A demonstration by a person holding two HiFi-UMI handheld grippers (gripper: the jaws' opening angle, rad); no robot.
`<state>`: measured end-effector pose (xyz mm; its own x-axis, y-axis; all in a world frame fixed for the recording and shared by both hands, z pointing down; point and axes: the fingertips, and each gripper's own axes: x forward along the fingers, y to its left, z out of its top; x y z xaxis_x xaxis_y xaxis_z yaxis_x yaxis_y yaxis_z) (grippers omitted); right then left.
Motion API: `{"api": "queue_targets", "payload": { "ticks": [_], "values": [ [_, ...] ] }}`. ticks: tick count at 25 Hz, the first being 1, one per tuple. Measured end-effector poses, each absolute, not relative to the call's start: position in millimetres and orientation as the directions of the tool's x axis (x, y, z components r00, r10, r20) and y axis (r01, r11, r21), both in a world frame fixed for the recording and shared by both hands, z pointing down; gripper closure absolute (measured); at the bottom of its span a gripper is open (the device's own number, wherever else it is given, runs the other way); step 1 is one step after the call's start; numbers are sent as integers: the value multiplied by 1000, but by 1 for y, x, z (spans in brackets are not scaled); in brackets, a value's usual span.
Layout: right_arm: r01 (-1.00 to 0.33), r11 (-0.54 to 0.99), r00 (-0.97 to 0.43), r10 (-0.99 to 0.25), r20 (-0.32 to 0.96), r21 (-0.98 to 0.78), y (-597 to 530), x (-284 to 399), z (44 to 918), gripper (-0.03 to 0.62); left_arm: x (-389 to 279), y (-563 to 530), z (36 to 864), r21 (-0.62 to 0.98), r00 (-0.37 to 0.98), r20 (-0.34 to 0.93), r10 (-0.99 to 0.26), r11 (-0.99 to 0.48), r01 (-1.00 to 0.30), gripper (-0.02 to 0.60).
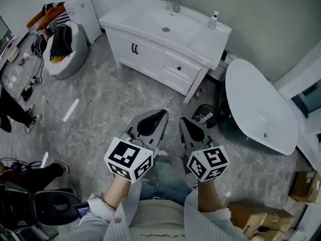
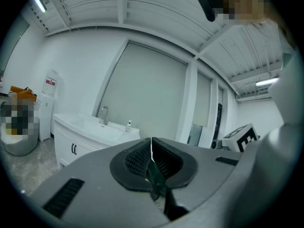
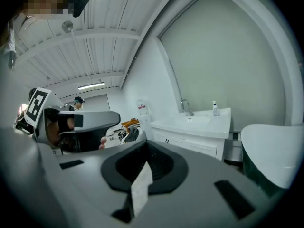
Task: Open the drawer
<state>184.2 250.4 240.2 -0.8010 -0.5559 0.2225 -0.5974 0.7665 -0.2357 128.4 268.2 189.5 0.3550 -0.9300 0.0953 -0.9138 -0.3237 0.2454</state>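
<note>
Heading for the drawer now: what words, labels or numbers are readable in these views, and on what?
No text reads clearly.
Red label on the white unit: too small to read.
Label on the soap bottle: too small to read.
Script on the person's shirt: blurred, unreadable.
Marker cubes: square patterns only, no words.

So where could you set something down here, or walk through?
The vanity top is bare right of the basin, up to the soap bottle. The floor before the vanity is open. Crowded: the gap by the bathtub, with a black bin, and the bean bag corner.
</note>
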Motion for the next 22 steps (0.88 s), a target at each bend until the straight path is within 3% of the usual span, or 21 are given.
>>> {"api": "queue_targets", "payload": {
  "ticks": [22],
  "values": [
    [-545,801,-836,-499,226,-247,123,165,242,585,101,143,178,222,274,70,-959,-252,-942,558]
  ]
}}
